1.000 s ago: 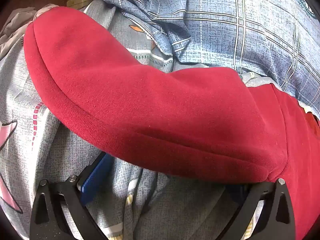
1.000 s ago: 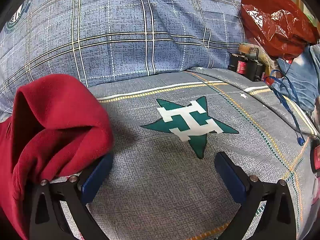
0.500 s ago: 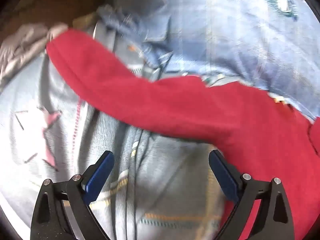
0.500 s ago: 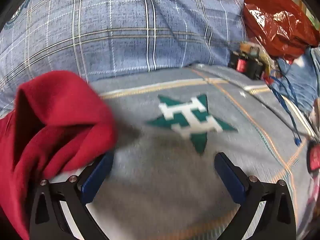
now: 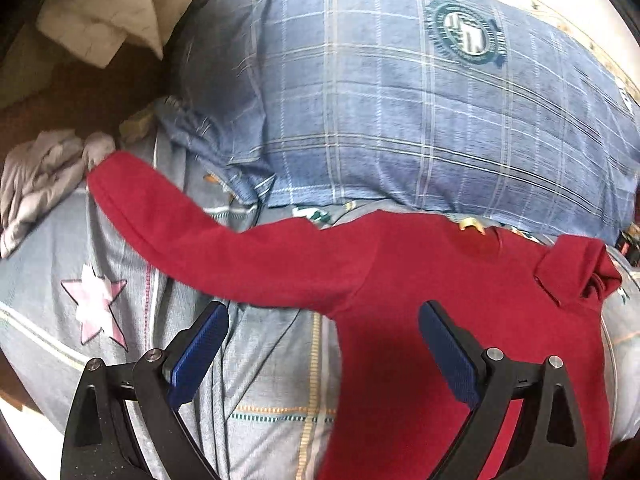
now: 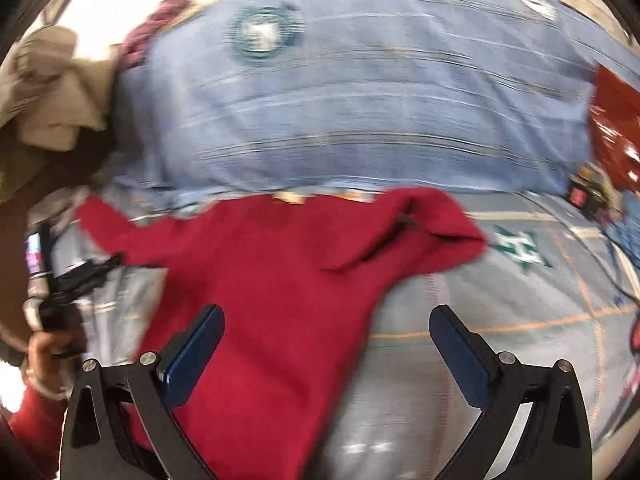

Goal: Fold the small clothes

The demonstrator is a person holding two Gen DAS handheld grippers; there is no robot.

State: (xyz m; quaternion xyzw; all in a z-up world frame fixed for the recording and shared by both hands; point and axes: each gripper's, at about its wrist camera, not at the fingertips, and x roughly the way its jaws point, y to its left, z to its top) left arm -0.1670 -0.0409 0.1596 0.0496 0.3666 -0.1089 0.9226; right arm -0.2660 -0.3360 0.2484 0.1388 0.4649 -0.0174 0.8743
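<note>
Red fleece top (image 5: 440, 280) lies spread on the bed (image 5: 272, 380), one sleeve outstretched, the other bunched. Left tongs (image 5: 324, 344) and right tongs (image 6: 326, 344) both gape wide, holding nothing. Risk: the bunched sleeve spoils the fold unless flattened first.

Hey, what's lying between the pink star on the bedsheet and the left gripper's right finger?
In the left wrist view, bare wrinkled bedsheet lies between the pink star and that finger; the red shirt begins just before it.
</note>
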